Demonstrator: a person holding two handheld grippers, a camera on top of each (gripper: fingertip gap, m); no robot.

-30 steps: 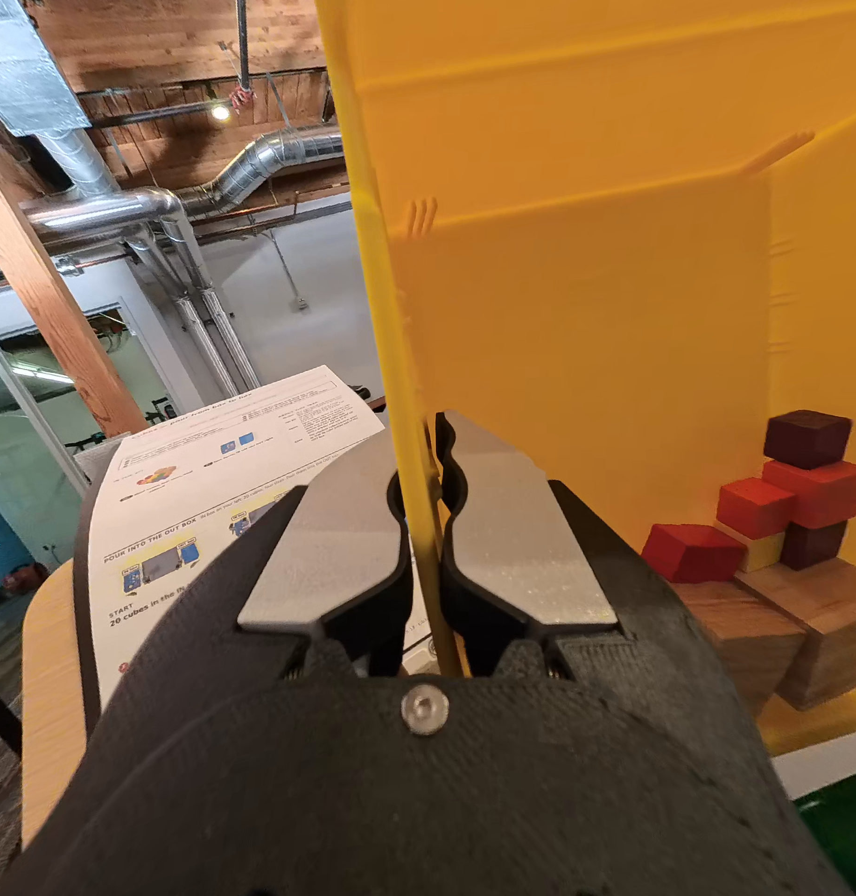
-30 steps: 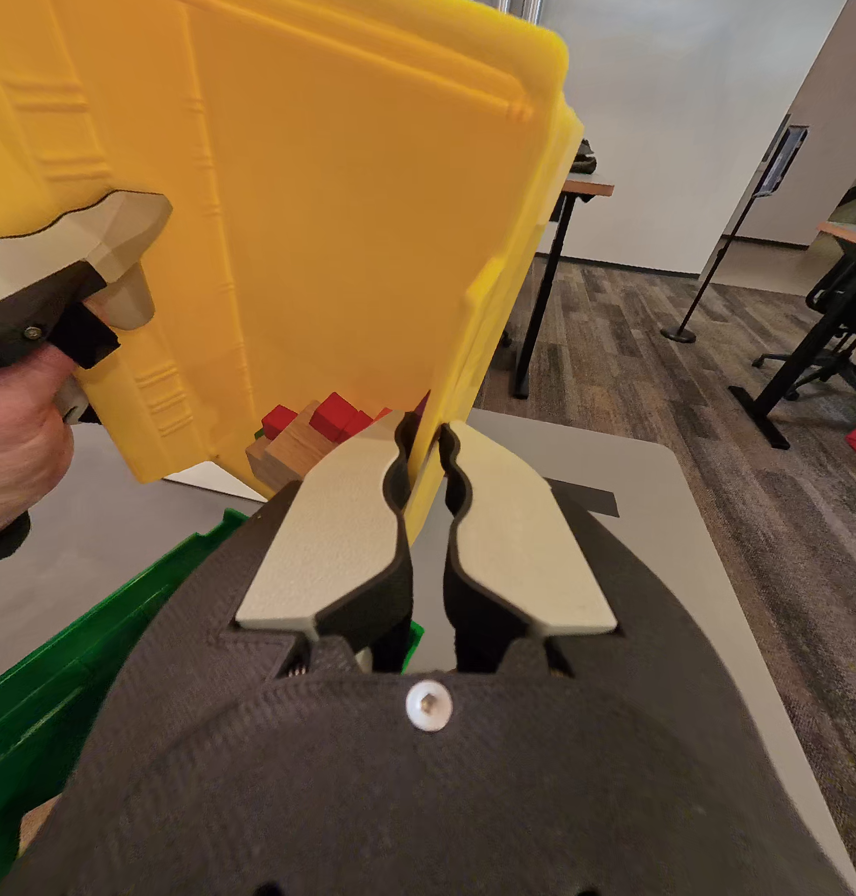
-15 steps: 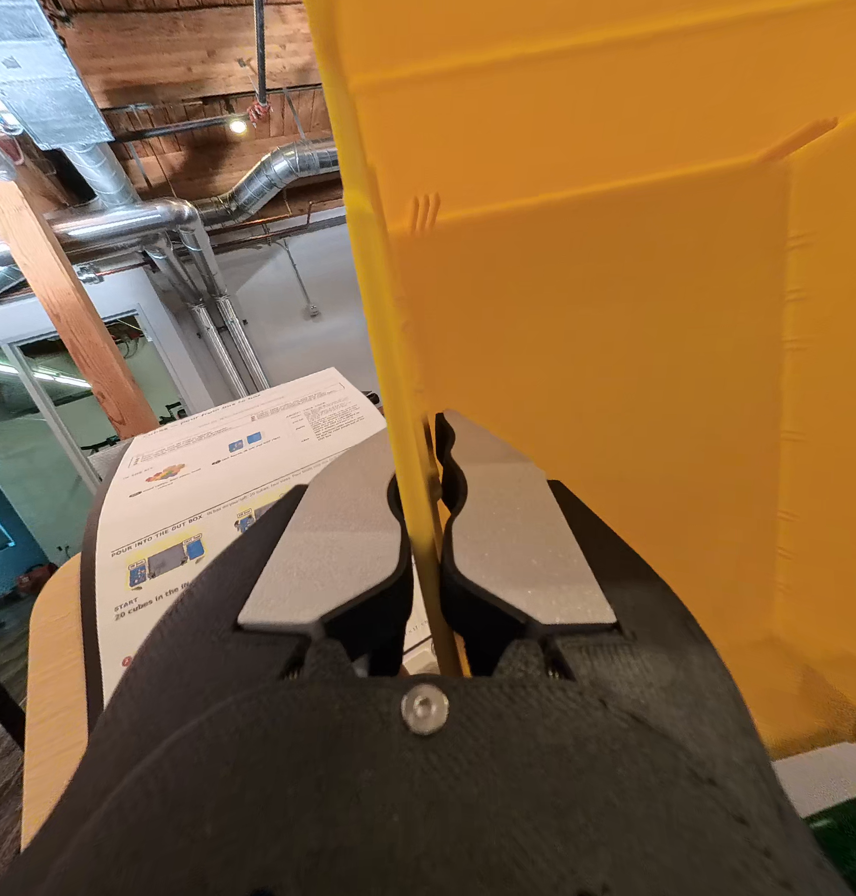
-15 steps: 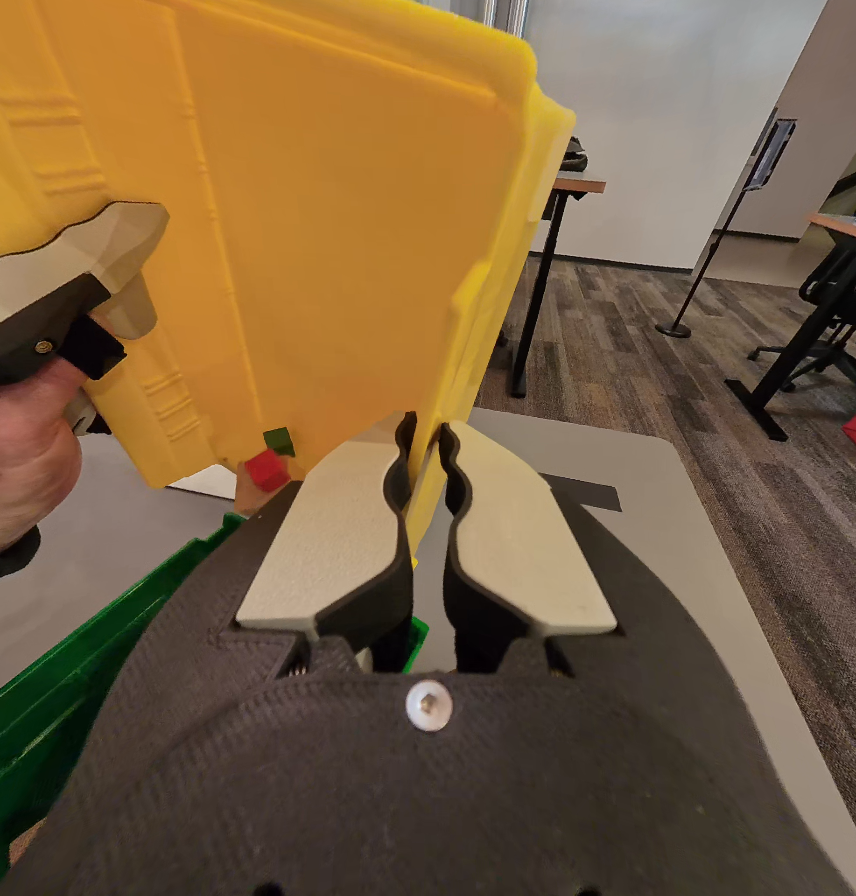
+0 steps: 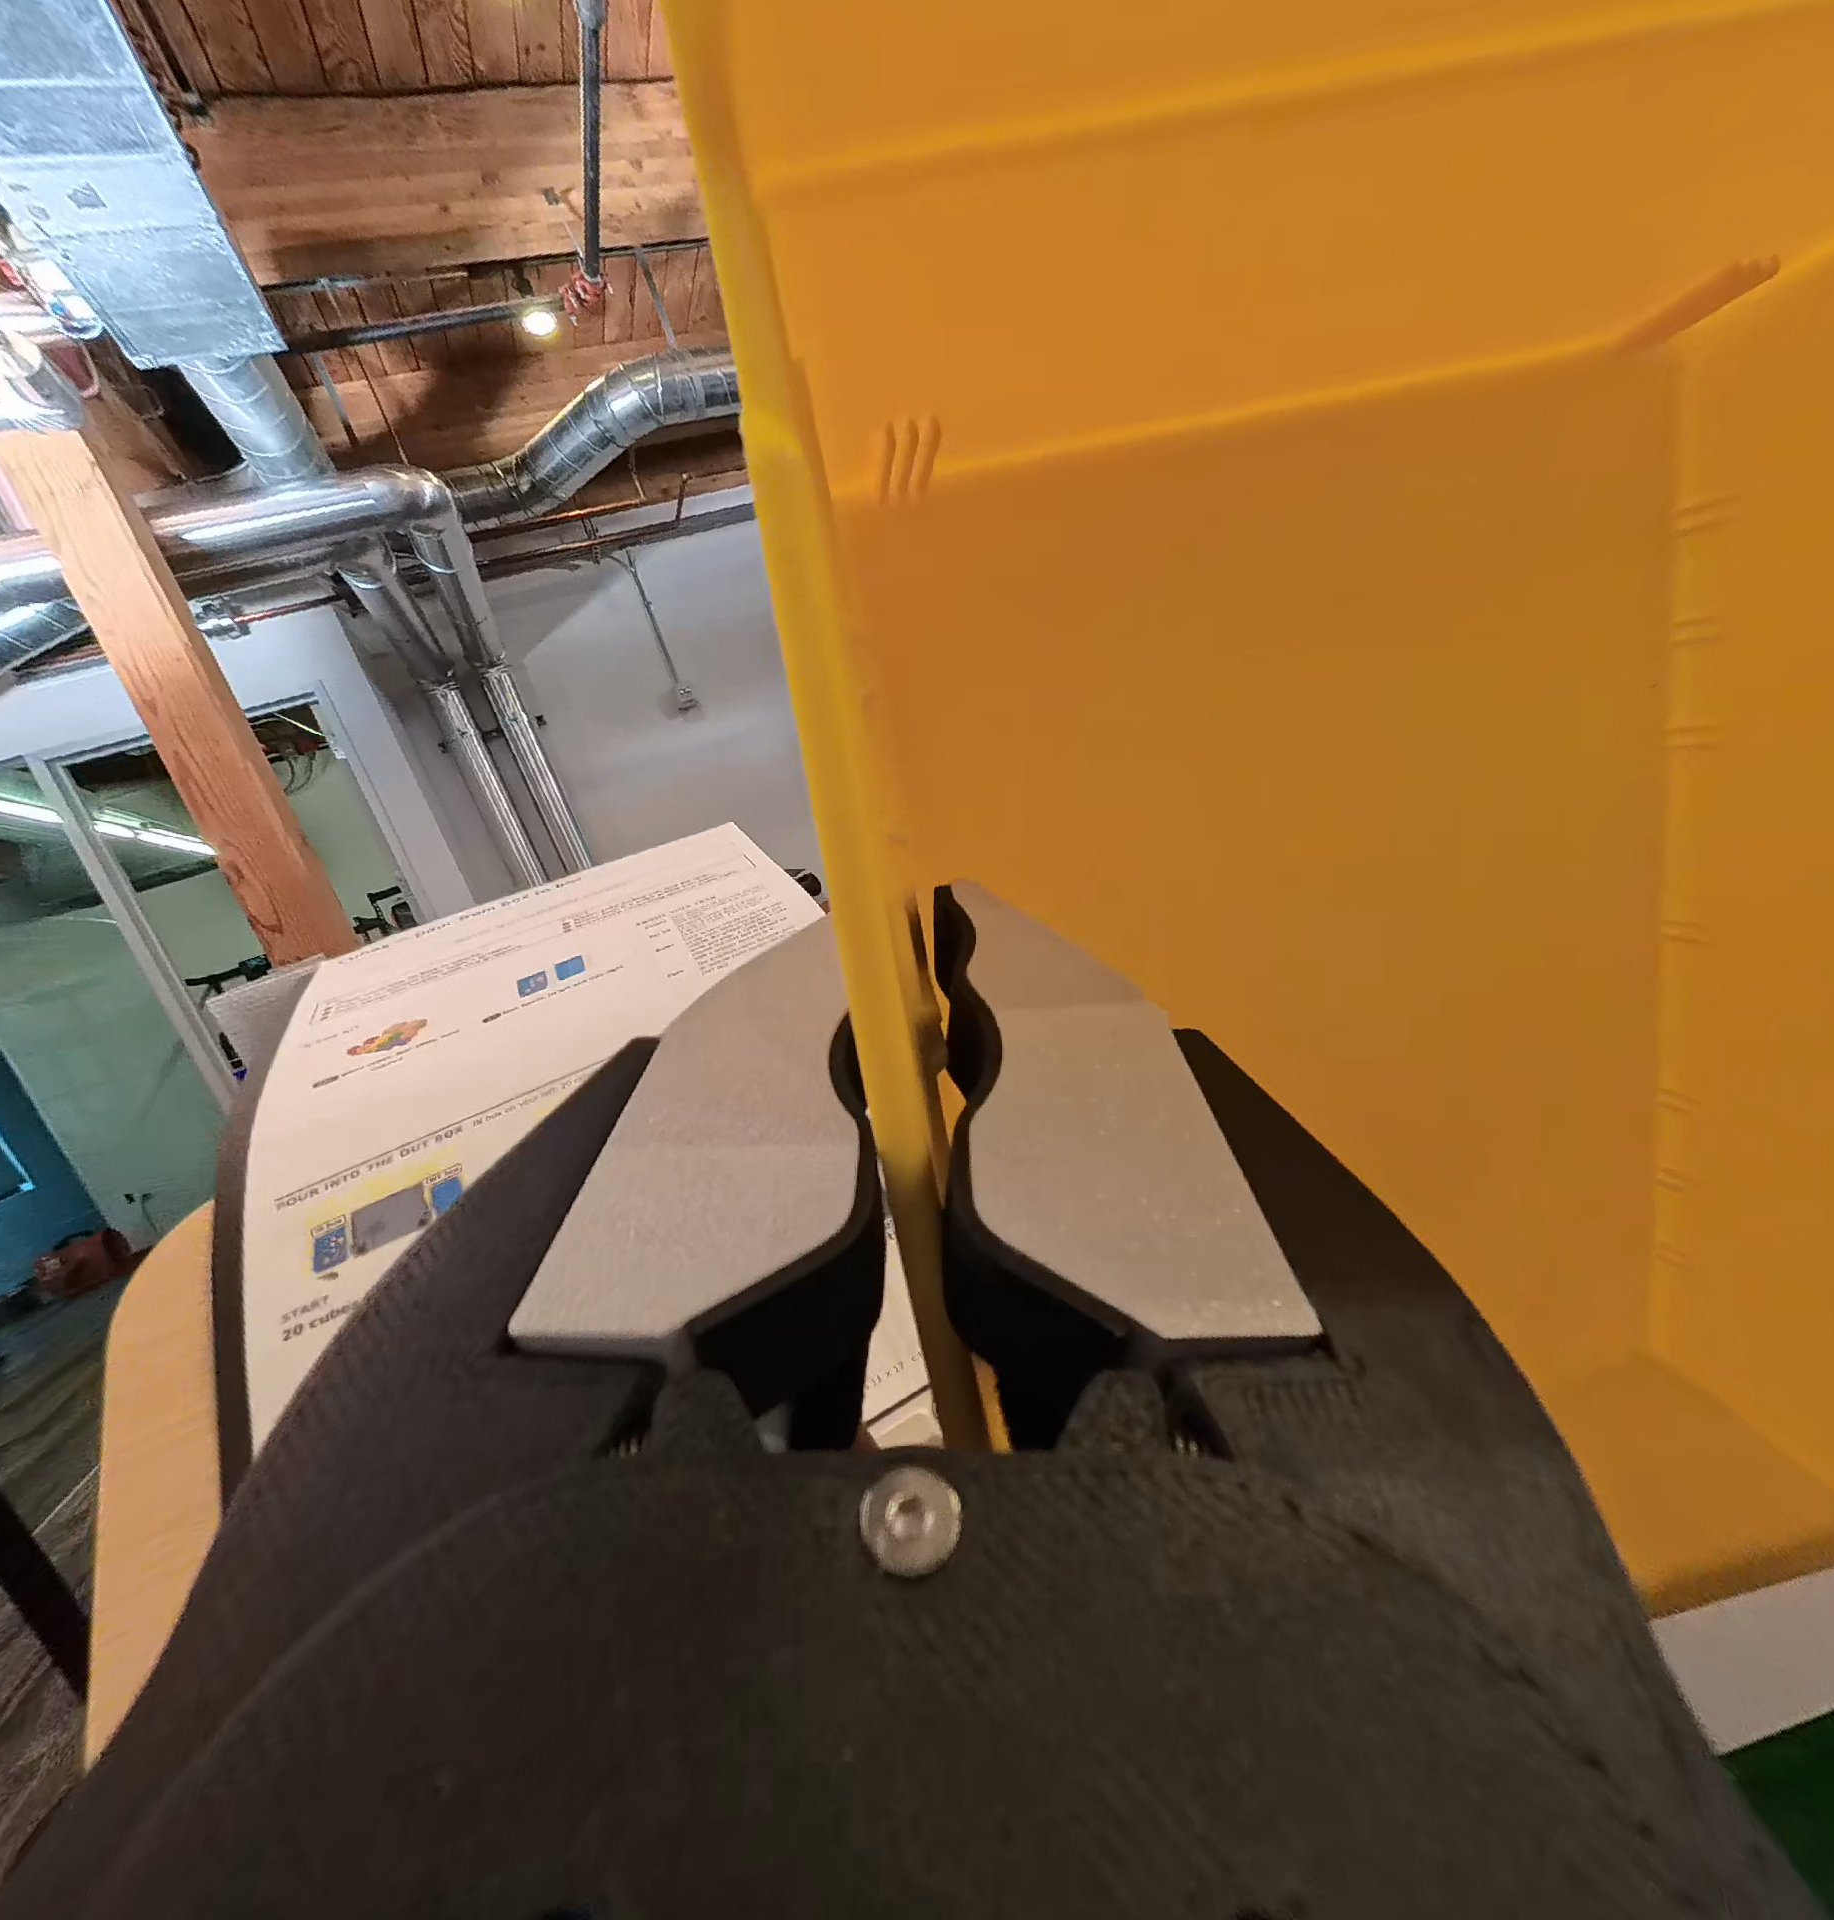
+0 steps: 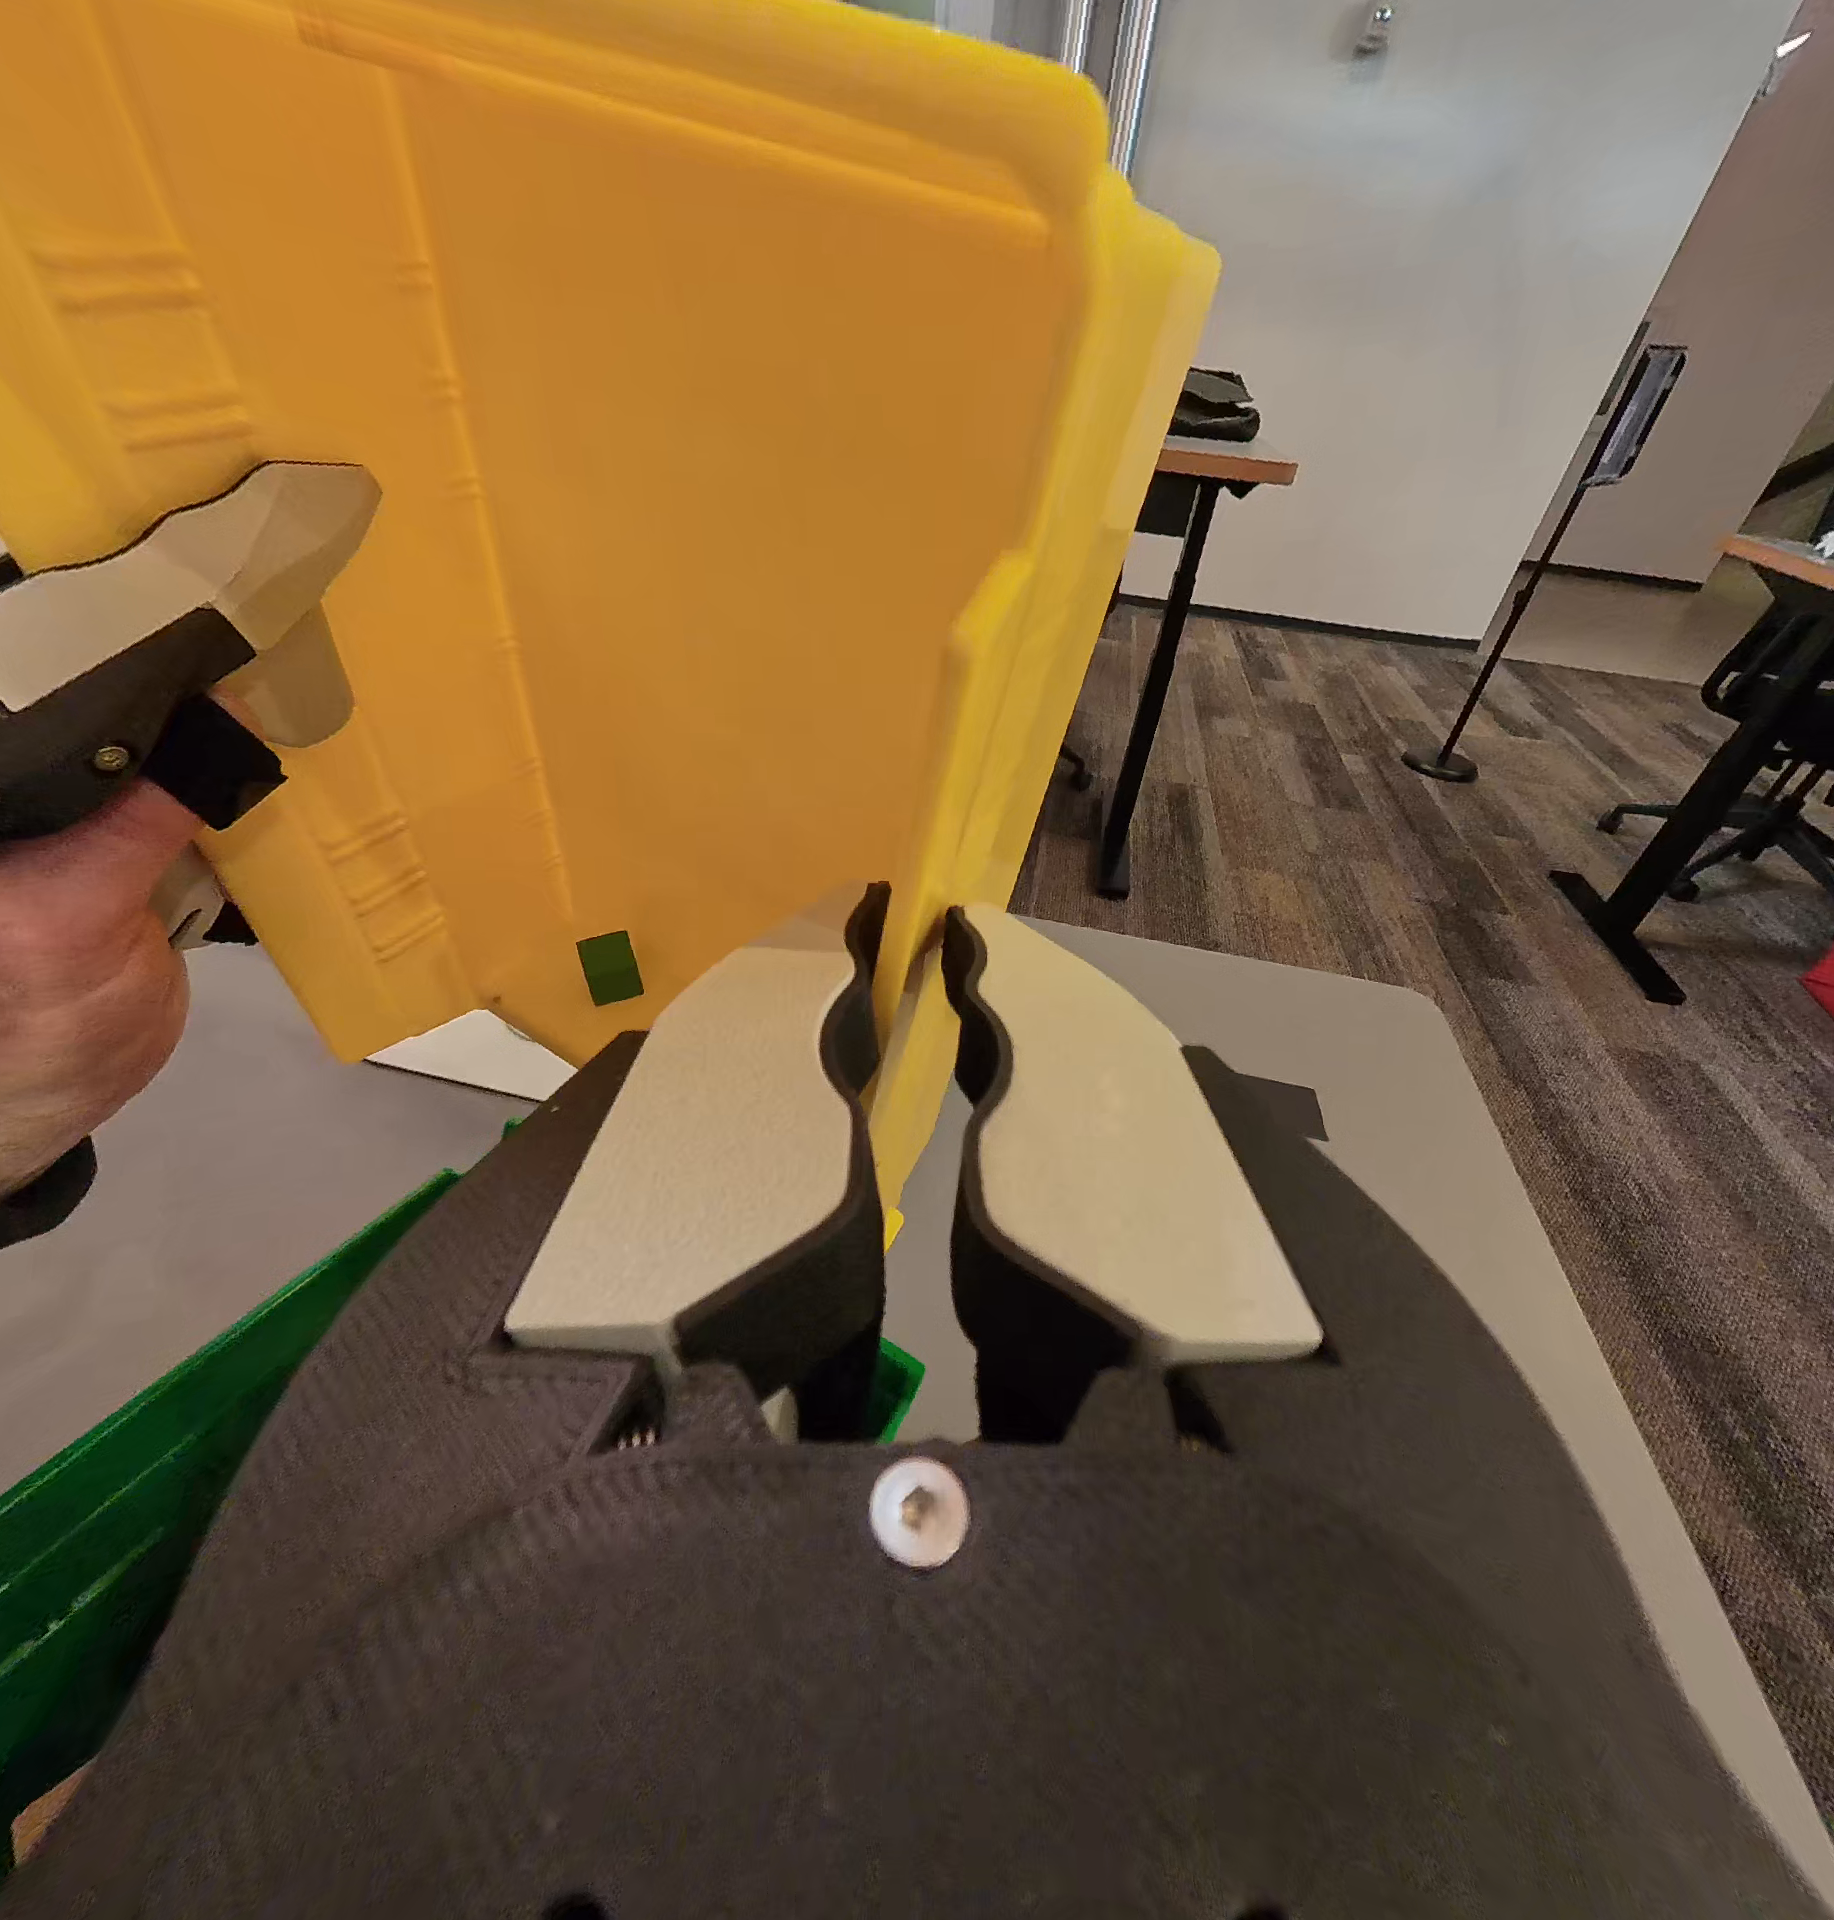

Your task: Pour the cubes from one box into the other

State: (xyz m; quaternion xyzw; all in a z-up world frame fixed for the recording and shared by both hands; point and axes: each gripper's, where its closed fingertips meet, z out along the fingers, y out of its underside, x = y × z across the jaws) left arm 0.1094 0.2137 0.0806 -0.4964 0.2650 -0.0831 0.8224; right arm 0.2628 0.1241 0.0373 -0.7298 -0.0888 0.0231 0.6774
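Note:
The yellow box [image 5: 1308, 727] is held tipped steeply on end above the table. My left gripper [image 5: 918, 935] is shut on its thin wall, and the box inside shows no cubes in the left wrist view. My right gripper [image 6: 908, 925] is shut on the opposite rim of the yellow box [image 6: 632, 468]. One small green cube [image 6: 608, 967] shows against the box's lower edge, above the green box [image 6: 165, 1455] at the lower left. The other gripper [image 6: 165, 623], in a person's hand, clamps the box's left side. The green box's inside is hidden.
A grey table [image 6: 1360, 1143] lies under the boxes, its right edge next to wood-pattern floor. A printed sheet [image 5: 456, 1060] lies on a wooden table at left. Desks and an office chair [image 6: 1786, 727] stand at the far right. A corner of the green box [image 5: 1817, 1787] shows at the lower right.
The red, brown and wooden cubes slid out of the yellow box's lower corner and fell away. The box tipped a little steeper. Both grippers kept their hold.

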